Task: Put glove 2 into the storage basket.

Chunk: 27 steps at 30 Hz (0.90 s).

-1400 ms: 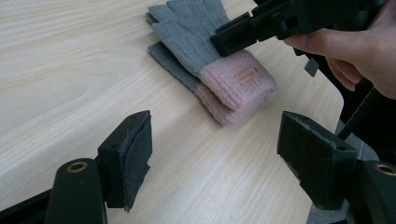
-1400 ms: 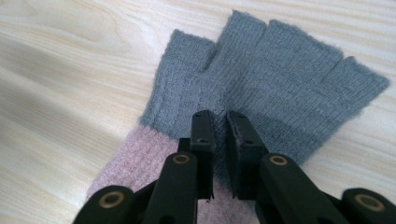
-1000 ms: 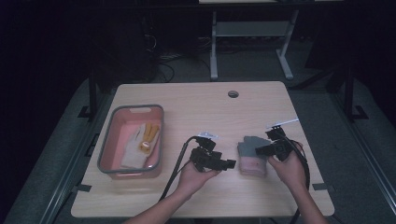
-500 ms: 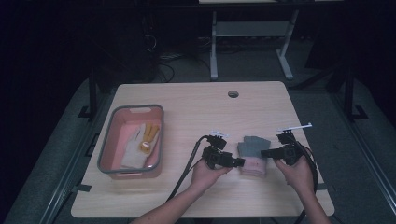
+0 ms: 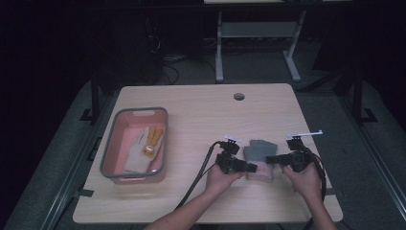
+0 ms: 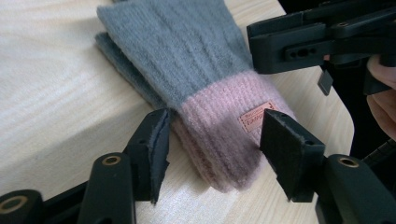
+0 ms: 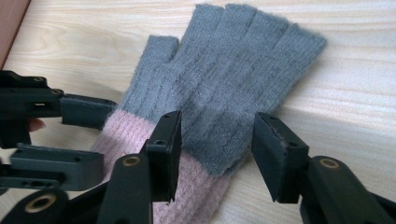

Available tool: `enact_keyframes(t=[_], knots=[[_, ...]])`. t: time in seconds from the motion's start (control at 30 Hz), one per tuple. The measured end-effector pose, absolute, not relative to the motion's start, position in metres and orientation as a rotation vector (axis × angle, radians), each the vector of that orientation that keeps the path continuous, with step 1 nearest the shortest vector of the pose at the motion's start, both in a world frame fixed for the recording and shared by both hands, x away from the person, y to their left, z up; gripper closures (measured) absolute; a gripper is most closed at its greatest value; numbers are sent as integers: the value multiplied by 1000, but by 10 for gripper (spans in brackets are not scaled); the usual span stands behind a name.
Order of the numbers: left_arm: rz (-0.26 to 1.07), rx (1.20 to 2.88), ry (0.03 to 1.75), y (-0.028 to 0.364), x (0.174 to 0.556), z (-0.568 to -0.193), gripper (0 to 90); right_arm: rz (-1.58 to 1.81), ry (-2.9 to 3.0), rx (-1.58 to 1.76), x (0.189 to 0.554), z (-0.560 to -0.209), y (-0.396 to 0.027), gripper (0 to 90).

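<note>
Between the closing left gripper [image 6: 212, 156] fingers, not yet clamped, the grey-and-pink knit gloves [image 6: 196, 84] are lying stacked on the table [image 5: 201, 115], while the right gripper [image 7: 217, 154] is opening, letting go, the bin [image 5: 107, 158] transfer seemingly pending.

Light wooden table [image 5: 201, 110] with a round cable hole [image 5: 239, 96] near its far edge, grey-rimmed pink bin [image 5: 111, 152] resting at its left, grey knit gloves with pink cuffs [image 5: 259, 154] stacked flat at its near right
</note>
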State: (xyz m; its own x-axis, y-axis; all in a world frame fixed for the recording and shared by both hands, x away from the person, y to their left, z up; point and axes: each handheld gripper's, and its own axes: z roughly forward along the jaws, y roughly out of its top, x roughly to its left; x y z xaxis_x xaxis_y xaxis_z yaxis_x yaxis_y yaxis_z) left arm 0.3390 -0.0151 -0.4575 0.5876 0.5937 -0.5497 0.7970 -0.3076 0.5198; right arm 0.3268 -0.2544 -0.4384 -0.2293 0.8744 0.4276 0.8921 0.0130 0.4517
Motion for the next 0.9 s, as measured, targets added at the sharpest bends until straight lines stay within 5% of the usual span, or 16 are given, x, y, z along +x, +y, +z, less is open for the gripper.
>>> enact_keyframes(t=[0.47, 0.9], knots=[[-384, 2024, 1130, -20, 341, -465, 408, -1094, -2070, -1925, 326, -461, -266, 486], [-452, 2012, 1148, -24, 343, -468, 479, -1200, -1897, -1909, 322, -473, -268, 641]])
